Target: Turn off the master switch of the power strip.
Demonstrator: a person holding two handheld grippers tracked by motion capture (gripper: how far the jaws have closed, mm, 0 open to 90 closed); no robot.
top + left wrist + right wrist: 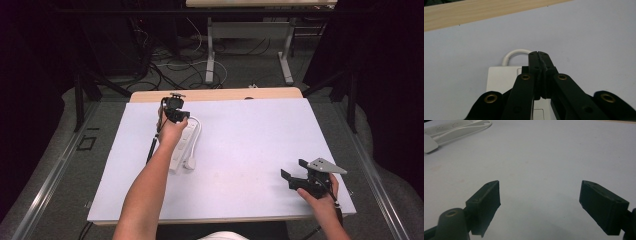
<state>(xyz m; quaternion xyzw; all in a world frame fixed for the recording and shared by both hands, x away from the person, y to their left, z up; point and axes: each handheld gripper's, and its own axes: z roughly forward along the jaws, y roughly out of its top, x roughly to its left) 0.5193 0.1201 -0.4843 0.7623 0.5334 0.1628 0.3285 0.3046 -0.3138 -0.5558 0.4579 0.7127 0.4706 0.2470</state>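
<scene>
Pale lilac-white sheet covering the wooden table (240,165); light wood strip bare along the far edge

White plastic power strip (186,142) lies flat on the left half of the sheet, long axis running away from the person, its white cord (199,131) looping round the far end and back down the right side to a white plug (190,163) near the strip's near end

Left gripper (175,111), black, two-jaw, held above the far end of the strip; in the left gripper view its jaws are pressed together tip to tip, nothing between them, with the strip's end (501,78) and cord loop (516,52) just beyond

Right gripper (296,172) rests well apart, near the right front corner; jaws stand wide, bare sheet between them

Judgement: strip is a stiff, light, smooth-sided bar, likely to slide on the sheet if pushed. Best hold is across its narrow width near mid-length; cord is limp and will trail, plug may drag or snag
</scene>
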